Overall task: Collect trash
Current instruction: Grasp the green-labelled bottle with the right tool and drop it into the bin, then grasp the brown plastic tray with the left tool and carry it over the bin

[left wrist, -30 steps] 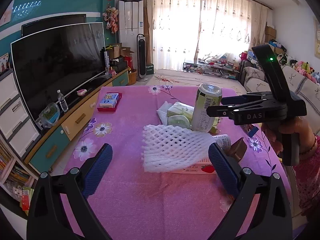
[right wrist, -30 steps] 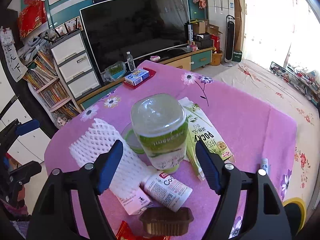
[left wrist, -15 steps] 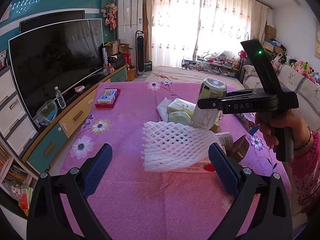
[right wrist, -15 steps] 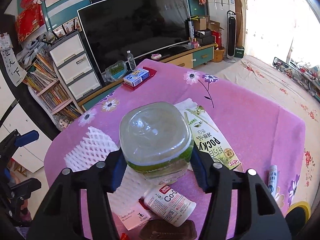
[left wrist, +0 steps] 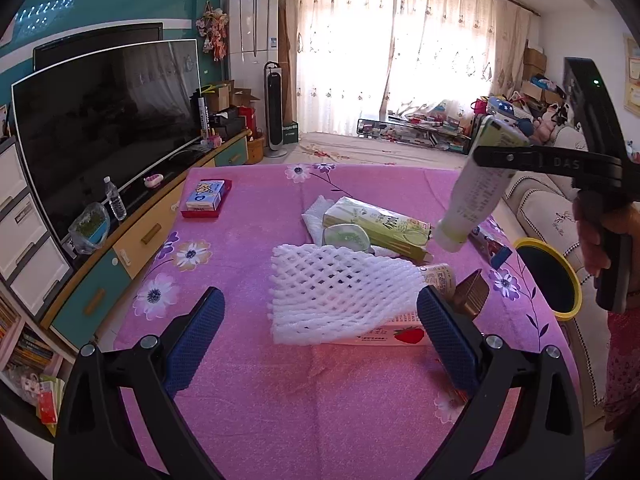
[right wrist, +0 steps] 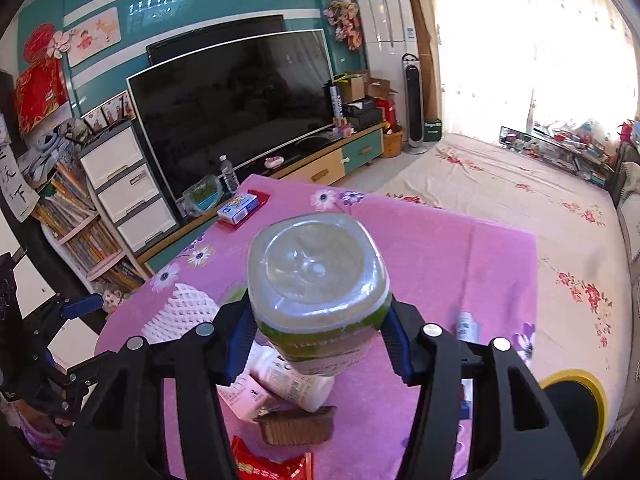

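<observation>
My right gripper is shut on a green-labelled plastic bottle. In the left wrist view the bottle hangs upside down and tilted above the table's right side, held by the right gripper. My left gripper is open and empty, low over the pink table. Just ahead of it lies a white foam net on a strawberry carton. Behind are a green snack box, a small white bottle and a brown tray.
A yellow-rimmed bin stands off the table's right edge, also in the right wrist view. A blue box on a red tray sits at the far left. A red wrapper lies near the right gripper. A TV stands left.
My right gripper has shut on the bottle and lifted it off the table, up and to the right, tilting it. The left gripper has stayed open in place.
</observation>
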A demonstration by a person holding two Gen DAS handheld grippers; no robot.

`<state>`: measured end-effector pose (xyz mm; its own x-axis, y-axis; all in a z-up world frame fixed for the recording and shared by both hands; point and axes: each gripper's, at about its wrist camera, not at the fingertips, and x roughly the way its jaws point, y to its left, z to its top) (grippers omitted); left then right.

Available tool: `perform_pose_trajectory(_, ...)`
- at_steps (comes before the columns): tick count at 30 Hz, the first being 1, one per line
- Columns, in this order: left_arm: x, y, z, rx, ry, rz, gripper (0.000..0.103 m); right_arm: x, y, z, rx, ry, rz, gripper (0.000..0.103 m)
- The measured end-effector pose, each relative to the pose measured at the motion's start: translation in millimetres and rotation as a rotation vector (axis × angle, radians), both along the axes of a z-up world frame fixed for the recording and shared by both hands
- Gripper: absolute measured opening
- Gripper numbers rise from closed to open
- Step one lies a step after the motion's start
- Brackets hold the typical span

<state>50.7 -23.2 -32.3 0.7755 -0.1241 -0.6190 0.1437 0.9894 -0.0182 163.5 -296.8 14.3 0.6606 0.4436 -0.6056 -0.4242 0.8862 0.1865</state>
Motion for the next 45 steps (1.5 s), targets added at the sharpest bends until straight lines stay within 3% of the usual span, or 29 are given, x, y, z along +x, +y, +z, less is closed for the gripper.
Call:
perform_pose_trajectory(6,3.5,-14.8,-2.7,0.0,0.011,-0.034,0.095,-30.0,-89.0,4.1,0.026,-0.007,-0.207,0.049)
perform_pose_trajectory(14,8.6,-44.6,-2.0,0.008,0.023,-0.086,0.095,-52.3,-199.7,-15.9,0.022,0.027,-0.426,0.049)
perform_pose_trajectory(23,10.4,-80.0,-0.8,0.044,0.027,-0.143,0.095,-41.2,-271.9,-84.1,-0.032,0.157,-0.597,0.049)
perform_pose_trajectory(30,15.9,-95.6,-1.8,0.063,0.037,-0.168,0.095,-33.4,-289.7,-120.7,-0.057,0.207,-0.651,0.051)
perform_pose_trajectory(32,17.0,-99.6,-2.7,0.064,0.038,-0.176,0.095,-36.0,-290.9,-119.3,-0.064,0.19,-0.658,0.059)
perform_pose_trajectory(45,24.1,-134.3,-26.9,0.093,0.067,-0.341,0.095,-56.6,-255.0,-102.4,-0.093,0.155,-0.597,0.059)
